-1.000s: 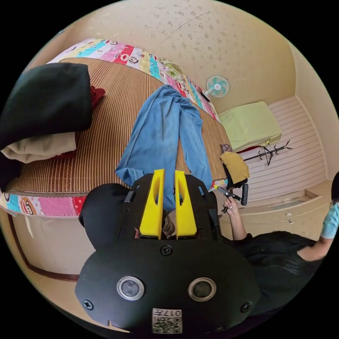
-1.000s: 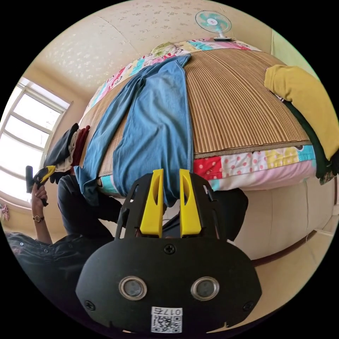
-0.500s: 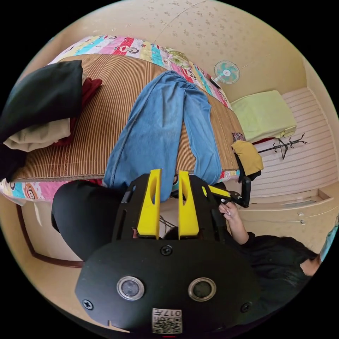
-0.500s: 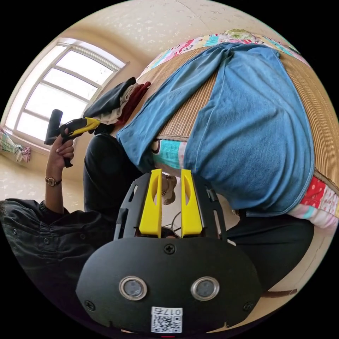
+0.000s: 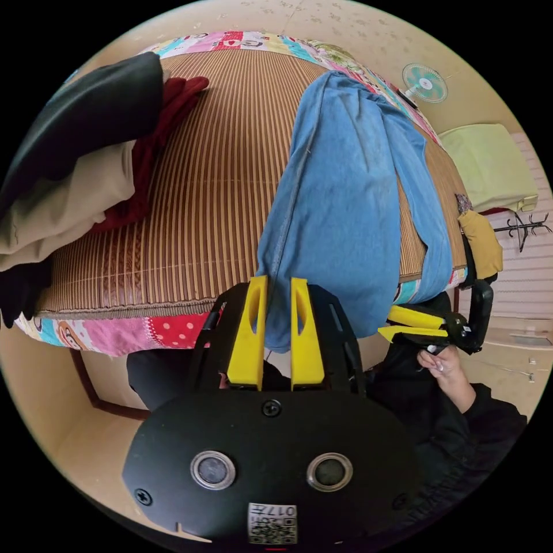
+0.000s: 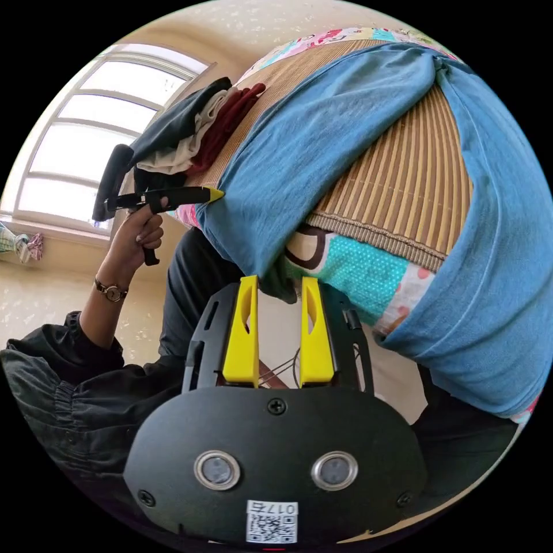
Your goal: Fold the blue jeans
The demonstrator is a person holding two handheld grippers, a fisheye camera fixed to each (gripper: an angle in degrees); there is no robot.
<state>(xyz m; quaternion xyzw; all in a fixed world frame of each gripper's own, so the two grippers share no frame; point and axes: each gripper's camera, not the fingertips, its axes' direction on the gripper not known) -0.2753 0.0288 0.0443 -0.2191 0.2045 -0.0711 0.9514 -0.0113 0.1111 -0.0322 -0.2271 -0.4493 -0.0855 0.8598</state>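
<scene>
The blue denim jeans (image 5: 345, 190) lie spread along a bed covered with a brown striped bamboo mat (image 5: 213, 173), both leg ends drooping over the mat's near edge and the colourful patchwork cartoon bedsheet (image 5: 115, 334) below it.

In the left gripper view, the left hand-held gripper (image 5: 275, 294) has its yellow jaws a narrow gap apart, and the hem of one jeans leg hangs right between them at 12 o'clock. Whether the jaws actually press the cloth, I cannot tell. At 9 to 10 o'clock on the mat sits a pile of folded clothes, black, beige and dark red (image 5: 86, 155). Over at 3 o'clock, the right hand-held gripper (image 5: 412, 324) points its yellow jaws towards the second leg, with the person's hand (image 5: 443, 368) under it. A mustard-yellow garment (image 5: 481, 242) hangs at the bed's edge, and a small teal fan (image 5: 425, 83) shows at 1 o'clock.

In the right gripper view, the right hand-held gripper (image 6: 279, 288) is moderately open, empty, just below the hanging end of one leg (image 6: 271, 230). At 9 o'clock the left hand-held gripper (image 6: 216, 194) touches the jeans' edge beside the window (image 6: 75, 150).
</scene>
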